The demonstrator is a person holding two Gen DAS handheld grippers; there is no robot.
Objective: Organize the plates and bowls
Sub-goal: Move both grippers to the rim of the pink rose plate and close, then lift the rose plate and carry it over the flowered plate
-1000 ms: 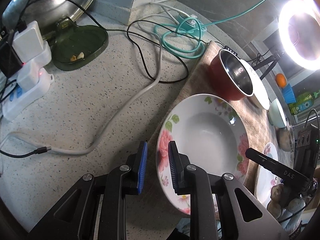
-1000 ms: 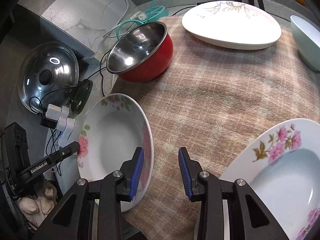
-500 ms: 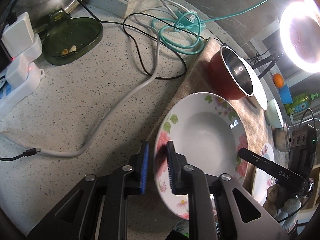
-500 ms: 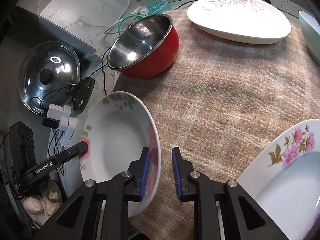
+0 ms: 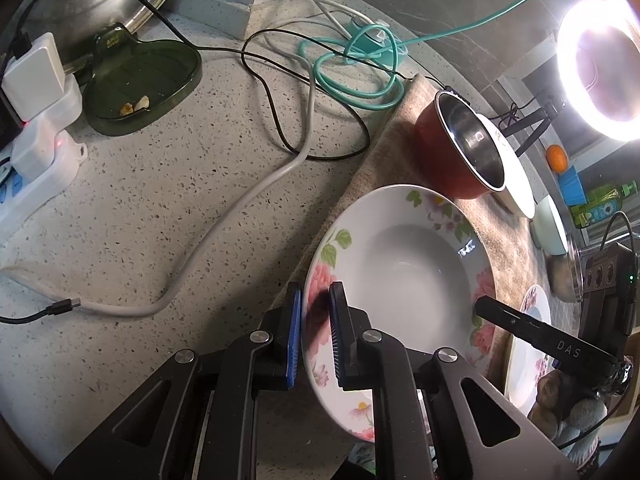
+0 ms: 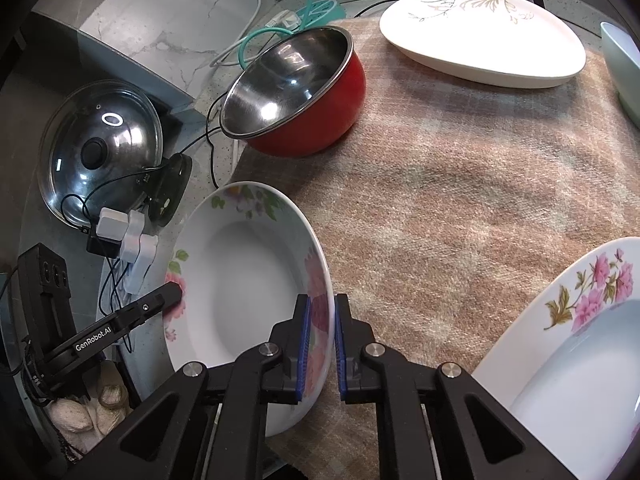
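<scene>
Your left gripper (image 5: 314, 334) and right gripper (image 6: 321, 346) are both closing on opposite rims of the floral soup plate (image 6: 244, 280), pads pressing the rim. The plate sits tilted at the left edge of the plaid cloth (image 6: 460, 208), its well facing up, overhanging the speckled counter (image 5: 160, 200). Beyond stands the red steel-lined bowl (image 6: 296, 92), then the white leaf-patterned plate (image 6: 480, 40).

Beside the red bowl (image 6: 304, 92), a pale green bowl (image 6: 622, 68) is running off the right wrist picture's edge — only part of its wall is showing. A second flowered plate (image 6: 580, 344) is getting cropped at the lower right, and the bits in the green dish (image 5: 136, 80) are staying too small to identify.
</scene>
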